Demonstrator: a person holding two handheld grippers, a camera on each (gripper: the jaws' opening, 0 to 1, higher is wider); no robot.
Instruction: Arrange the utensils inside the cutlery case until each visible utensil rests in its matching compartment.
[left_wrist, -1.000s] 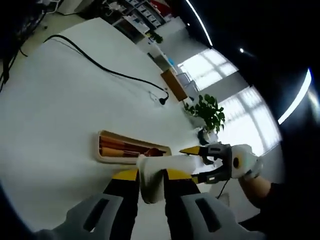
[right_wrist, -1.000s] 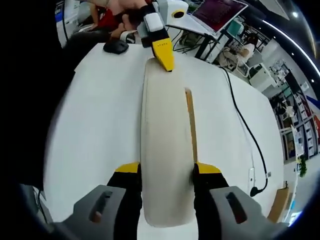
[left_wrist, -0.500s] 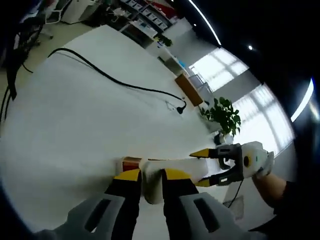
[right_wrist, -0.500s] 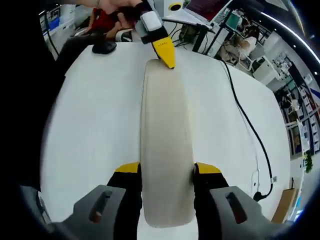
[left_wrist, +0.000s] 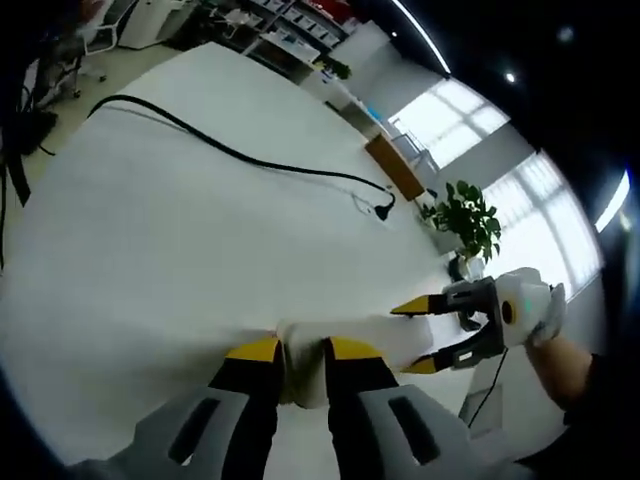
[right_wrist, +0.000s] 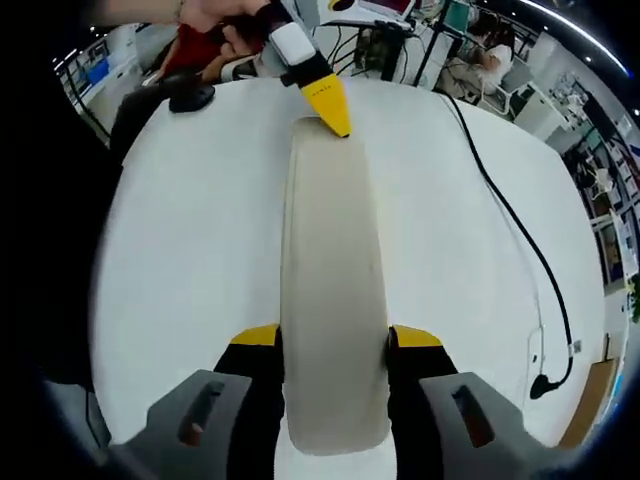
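Note:
A long cream lid (right_wrist: 335, 260) of the cutlery case is held flat, low over the white table (right_wrist: 200, 250), with a gripper at each end. My right gripper (right_wrist: 335, 335) is shut on its near end in the right gripper view. In that view a yellow fingertip (right_wrist: 328, 105) of my left gripper rests at the lid's far end. In the left gripper view my left gripper (left_wrist: 302, 350) is shut on the lid (left_wrist: 345, 335), and my right gripper (left_wrist: 420, 338) clamps the opposite end. The case tray and the utensils are hidden under the lid.
A black cable (left_wrist: 250, 160) with a plug runs across the table's far side, also seen as the cable (right_wrist: 520, 230) to the right of the lid. A black mouse (right_wrist: 190, 97) lies near the far table edge. A potted plant (left_wrist: 470, 215) stands beyond the table.
The lid has come down over the open tray; the brown utensils seen one second ago are now covered. Both grippers kept their hold on the lid's ends.

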